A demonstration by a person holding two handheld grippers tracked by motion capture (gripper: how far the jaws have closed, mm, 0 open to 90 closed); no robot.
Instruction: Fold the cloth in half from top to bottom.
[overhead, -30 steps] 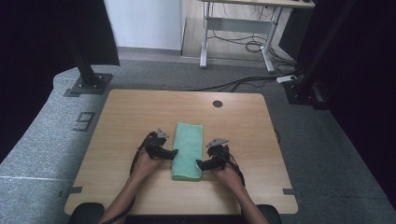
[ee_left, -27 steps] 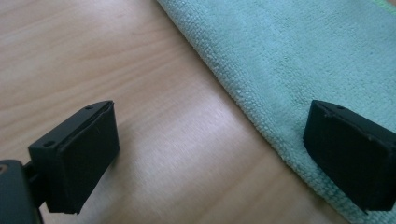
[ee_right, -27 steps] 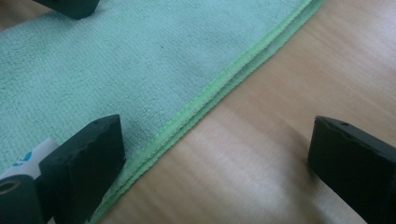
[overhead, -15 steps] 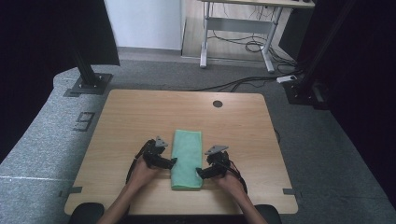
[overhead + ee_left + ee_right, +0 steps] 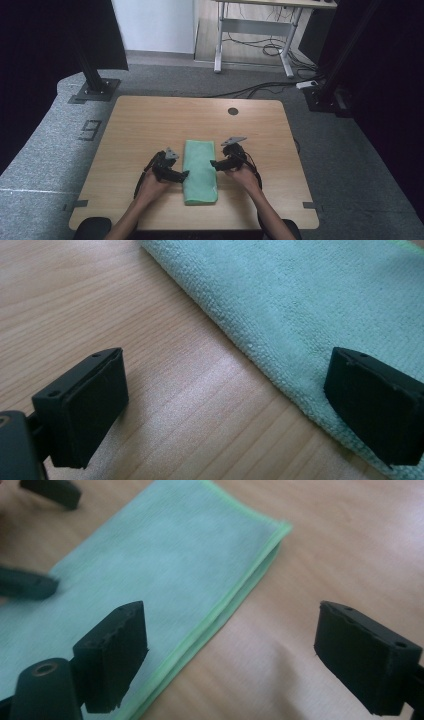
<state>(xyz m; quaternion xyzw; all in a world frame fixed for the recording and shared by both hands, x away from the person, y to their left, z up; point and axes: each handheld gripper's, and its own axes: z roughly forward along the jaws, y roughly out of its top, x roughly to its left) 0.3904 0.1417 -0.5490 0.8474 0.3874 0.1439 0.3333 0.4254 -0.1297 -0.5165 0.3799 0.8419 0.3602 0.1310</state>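
A folded green towel (image 5: 200,170) lies lengthwise on the near middle of the wooden table (image 5: 150,120). My left gripper (image 5: 183,175) is at its left long edge, low over the table. In the left gripper view that gripper (image 5: 230,405) is open, one pad (image 5: 375,400) over the towel (image 5: 310,305) and the other over bare wood. My right gripper (image 5: 214,164) hovers at the right edge. Its jaws (image 5: 230,655) have just been closing a little but stand open. The towel's layered edge (image 5: 240,595) lies below the gap, ungripped.
A round cable hole (image 5: 233,111) sits near the table's far edge. On the grey floor beyond stand black stand bases at the left (image 5: 95,90) and right (image 5: 325,97) and a white desk frame (image 5: 255,35) with cables. The wood on either side of the towel is bare.
The towel and both grippers came slightly toward the person. Then the right gripper lifted and moved farther along the towel's edge, while the left stayed put.
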